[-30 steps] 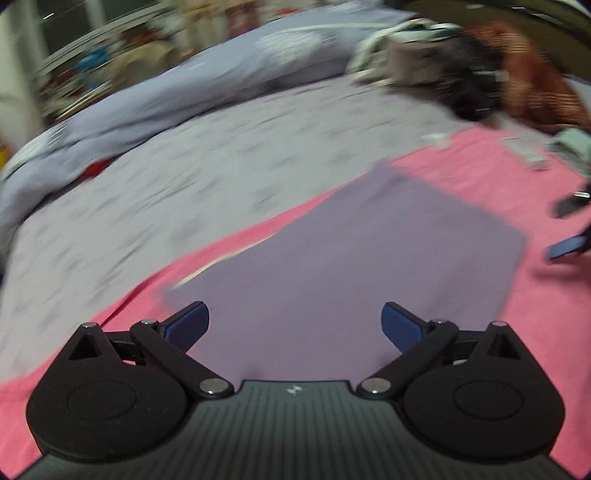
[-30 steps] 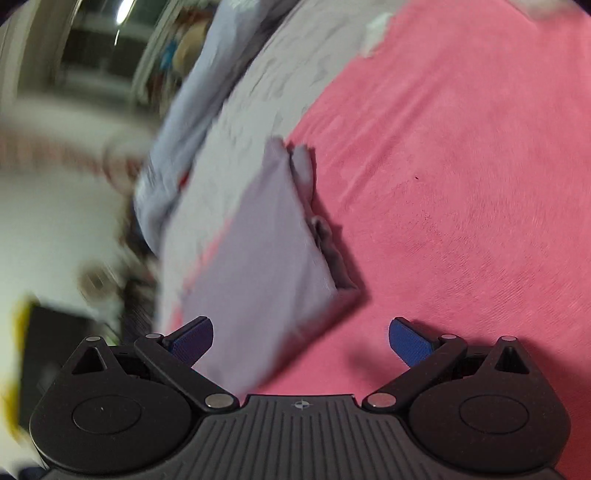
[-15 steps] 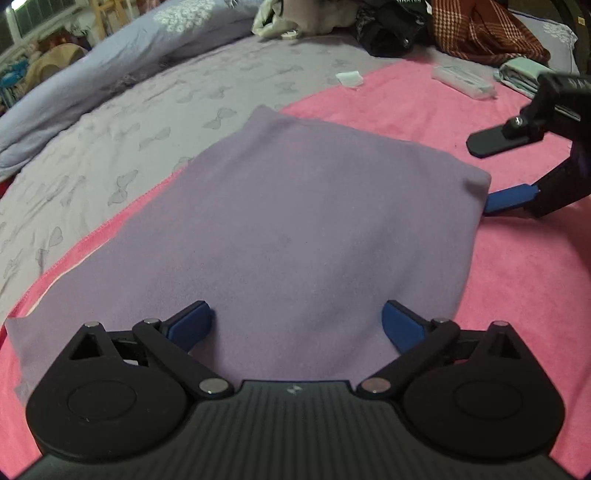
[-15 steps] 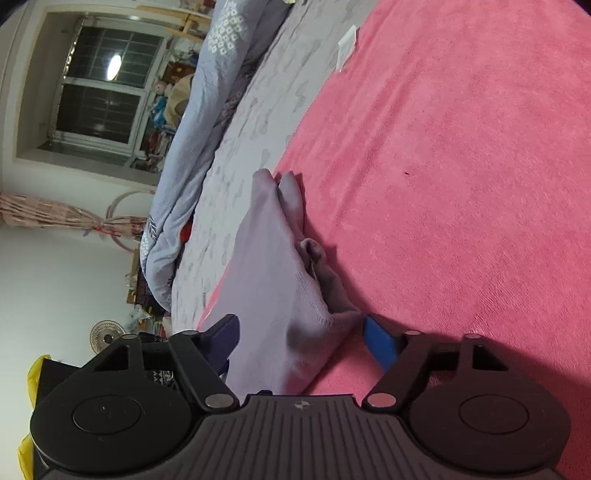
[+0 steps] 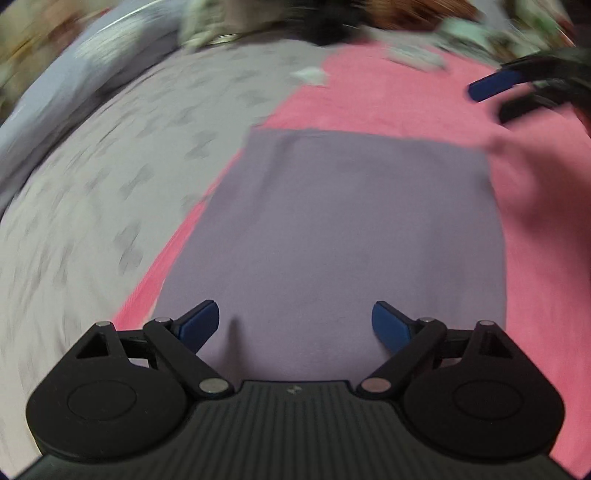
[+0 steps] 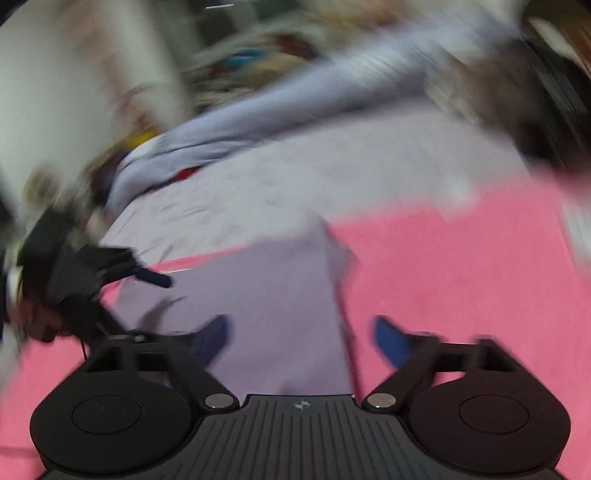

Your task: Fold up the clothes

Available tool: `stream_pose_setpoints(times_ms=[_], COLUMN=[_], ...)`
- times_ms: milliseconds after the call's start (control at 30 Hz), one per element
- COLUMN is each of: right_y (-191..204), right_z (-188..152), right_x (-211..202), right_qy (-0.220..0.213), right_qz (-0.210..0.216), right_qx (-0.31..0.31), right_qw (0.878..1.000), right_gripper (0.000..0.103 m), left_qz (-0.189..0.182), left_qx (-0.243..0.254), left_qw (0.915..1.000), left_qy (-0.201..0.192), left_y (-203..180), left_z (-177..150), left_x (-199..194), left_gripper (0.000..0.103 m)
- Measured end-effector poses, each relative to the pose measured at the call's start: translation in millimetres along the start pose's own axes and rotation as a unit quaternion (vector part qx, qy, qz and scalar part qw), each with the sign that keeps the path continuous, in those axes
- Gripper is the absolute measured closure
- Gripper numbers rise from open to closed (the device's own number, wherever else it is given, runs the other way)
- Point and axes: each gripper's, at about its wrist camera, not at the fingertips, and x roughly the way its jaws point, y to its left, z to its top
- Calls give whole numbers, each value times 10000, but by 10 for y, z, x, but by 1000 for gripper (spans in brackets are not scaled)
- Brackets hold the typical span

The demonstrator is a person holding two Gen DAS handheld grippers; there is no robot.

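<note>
A folded lilac garment (image 5: 351,221) lies flat on a pink blanket (image 5: 535,240) on the bed. My left gripper (image 5: 295,323) is open and empty, held just above the garment's near edge. My right gripper (image 6: 301,338) is open and empty over the garment's right edge (image 6: 258,295). The right gripper also shows blurred at the top right of the left wrist view (image 5: 517,92). The left gripper shows at the left of the right wrist view (image 6: 110,273). Both views are motion-blurred.
A grey patterned bedsheet (image 5: 110,184) lies left of the pink blanket. A pale blue duvet (image 6: 295,110) runs along the far side. A heap of clothes (image 5: 295,18) and small items (image 5: 413,55) lie at the head of the bed.
The right gripper has let go of the garment's edge, opened wider and swung up and away. The left gripper has drawn back. The garment now lies flat in a neater rectangle.
</note>
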Motion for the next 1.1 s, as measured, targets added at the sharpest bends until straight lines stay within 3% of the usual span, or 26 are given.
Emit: stream_pose_setpoints(times_ms=[67,133,167,200,233,300,333,367,500,533,567,633,667,767,800,833,933,967,1033,1100], right_y=[293,562,700,832,933,1123,1205,1286,1545,1589,1634,1688,1694,1655,1635,1615,1573,1562,1549,1555], right_z=[147,200,172,137,71,-78,-187,-298,-611,-573,-536,-436,-430,-660,-786,-912,-1298,-1402,-1534,-1578], right_x=[180,357,454,548,622,742,756,769,900,998,1097,1298,1393,1535,1492,1444,1203,1119,969,831], right_qy=[60,-2,-27,-28,99,303,342,372,91,-7,-106,-224,-231,-154,-184,-223,-505,-534,-498,-253], right_qz=[178,102,-227,-496,-461,-271,-164,-72,-162,-211,-261,-232,-151,78,111,137,21,3,-14,163], right_qx=[-792,-1535,-1980,-2409,-2784,-3461,-3807,-4147,-5289,-5425,-5559,-5728,-5906,-6787,-6986,-7175,-7575,-7635,-7654,-7533], right_qw=[9967,9881,9799,9693,9593,9373,9239,9092,8485,8398,8308,8190,8065,7342,7152,6960,6509,6436,6416,6570], right_gripper=[5,24,30,46,54,54,55,56,86,85,85,87,87,90,96,98,98,98,98,98], left_qz=[311,618,776,998,1244,1366,1424,1512,1800,1871,2186,2714,2919,2477,2170,1915,1701,1848,2015,2011], left_qx=[-413,-569,-554,-607,-882,-1780,-2208,-2359,-2406,-2397,-2349,-2331,-2368,-3378,-3622,-3646,-2812,-2597,-2347,-2346], left_qw=[9984,9949,9940,9924,9870,9719,9615,9563,9500,9491,9433,9283,9197,9008,9008,9076,9439,9475,9509,9501], left_qy=[-214,-557,-533,-394,-500,-709,-808,-834,-845,-822,-850,-1012,-1137,-1140,-1011,-814,-324,-245,77,431], left_y=[-194,-496,-665,-820,-931,-968,-988,-1027,-1135,-1119,-1060,-850,-700,1,196,323,312,232,105,66], left_z=[-111,-295,-401,-517,-650,-867,-973,-1021,-1082,-1076,-1059,-1044,-1046,-1068,-1016,-916,-496,-386,-225,-161], left_x=[-78,-172,-165,-132,-151,-256,-307,-340,-417,-462,-553,-760,-875,-1082,-1068,-1010,-702,-580,-291,-5], left_gripper=[12,7,4,5,5,4,4,4,4,5,6,6,6,7,8,8,9,9,9,9])
